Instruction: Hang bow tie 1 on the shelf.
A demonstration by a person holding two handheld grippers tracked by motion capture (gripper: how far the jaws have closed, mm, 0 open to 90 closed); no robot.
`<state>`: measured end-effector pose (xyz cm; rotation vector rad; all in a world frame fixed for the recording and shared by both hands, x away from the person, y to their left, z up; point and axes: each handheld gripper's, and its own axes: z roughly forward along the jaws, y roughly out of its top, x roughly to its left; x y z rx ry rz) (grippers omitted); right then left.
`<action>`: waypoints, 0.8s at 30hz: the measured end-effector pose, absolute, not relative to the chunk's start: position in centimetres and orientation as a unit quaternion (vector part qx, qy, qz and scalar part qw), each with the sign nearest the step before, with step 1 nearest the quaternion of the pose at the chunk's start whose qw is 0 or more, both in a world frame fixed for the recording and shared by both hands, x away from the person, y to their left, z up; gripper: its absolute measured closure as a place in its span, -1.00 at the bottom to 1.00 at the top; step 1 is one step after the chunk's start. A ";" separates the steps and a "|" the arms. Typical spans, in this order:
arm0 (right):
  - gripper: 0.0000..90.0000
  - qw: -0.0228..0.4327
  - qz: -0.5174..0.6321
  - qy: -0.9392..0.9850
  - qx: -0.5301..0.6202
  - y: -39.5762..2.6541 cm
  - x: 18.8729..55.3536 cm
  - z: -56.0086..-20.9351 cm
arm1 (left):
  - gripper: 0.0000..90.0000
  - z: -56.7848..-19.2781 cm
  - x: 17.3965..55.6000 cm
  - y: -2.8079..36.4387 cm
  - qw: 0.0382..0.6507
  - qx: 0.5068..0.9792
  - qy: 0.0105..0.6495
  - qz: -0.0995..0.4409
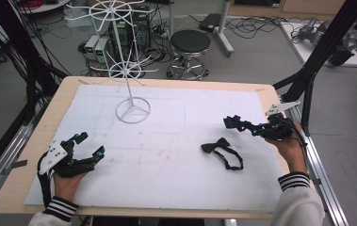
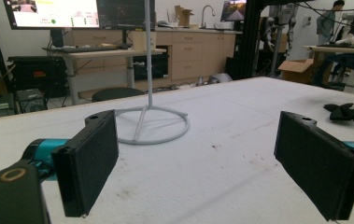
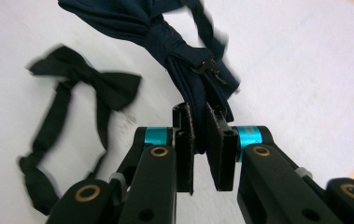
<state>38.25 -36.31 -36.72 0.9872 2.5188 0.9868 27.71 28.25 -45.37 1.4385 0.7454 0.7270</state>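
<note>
Right gripper (image 3: 199,140) clamped on a navy bow tie (image 3: 165,32), raised above the bench (image 1: 261,89); left gripper (image 1: 85,146) wide open, empty, resting near left.

High view: above the near edge, facing forward and down over the white-covered wooden bench (image 1: 166,141). Left gripper view: low, level, sharing the white wire stand (image 2: 149,121). Right gripper view: close, downward.
</note>
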 end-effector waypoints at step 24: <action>0.83 0.129 0.456 0.833 0.288 -33.1 35.7 -33.4 | -0.69 -40.6 29.3 27.8 0.629 0.657 0.286 0.302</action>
